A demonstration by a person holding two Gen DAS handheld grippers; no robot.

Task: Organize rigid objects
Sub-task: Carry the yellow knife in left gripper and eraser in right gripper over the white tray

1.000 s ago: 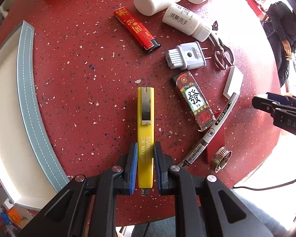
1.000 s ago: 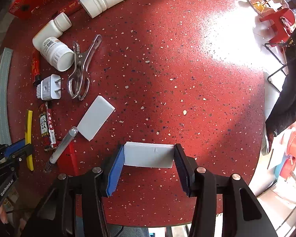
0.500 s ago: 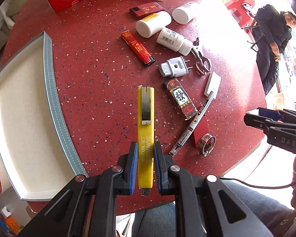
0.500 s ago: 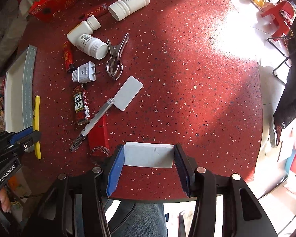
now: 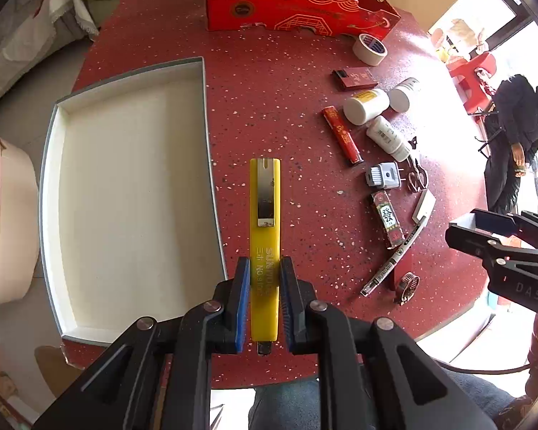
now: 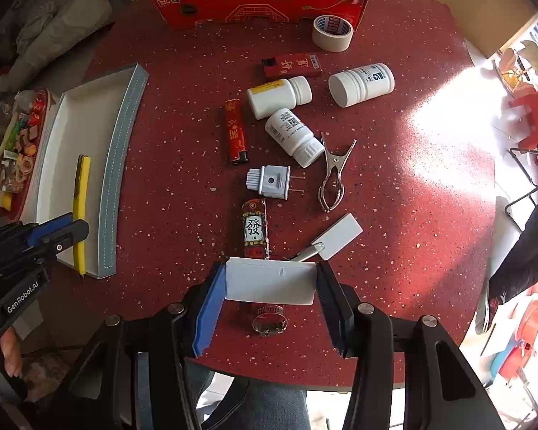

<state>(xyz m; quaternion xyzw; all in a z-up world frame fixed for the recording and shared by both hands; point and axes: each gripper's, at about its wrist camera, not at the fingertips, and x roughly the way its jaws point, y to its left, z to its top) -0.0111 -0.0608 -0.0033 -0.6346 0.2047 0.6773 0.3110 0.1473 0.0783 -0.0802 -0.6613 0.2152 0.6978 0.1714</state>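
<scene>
White and bare inside, the grey-rimmed rectangular tray (image 5: 211, 165) holds nothing yet as far as the left wrist view shows, so the sorting looks barely begun. The left claw (image 5: 264, 301) is clamped narrow on a yellow plastic utility knife (image 5: 265, 215), carried above the red speckled worktop (image 5: 269, 107) just beside the tray's rim; in the right wrist view the knife appears over the tray, though the fisheye makes that hard to confirm. The right claw (image 6: 270, 283) grips a flat white rectangular block (image 6: 269, 283) at mid width, hanging over the near edge of the worktop.

Left loose on the worktop are three white plastic bottles (image 6: 294, 136), a red lighter (image 6: 236, 132), a white plug adapter (image 6: 274, 181), a metal spring clip (image 6: 333, 175), a printed lighter with a Chinese character (image 6: 254, 227), a second white block (image 6: 340, 234), a marker pen (image 5: 394, 258), a steel hose clamp (image 6: 270, 319), a dark red packet (image 6: 292, 64) and a roll of masking tape (image 6: 333, 32). By my judgement nearly all the work remains.
</scene>
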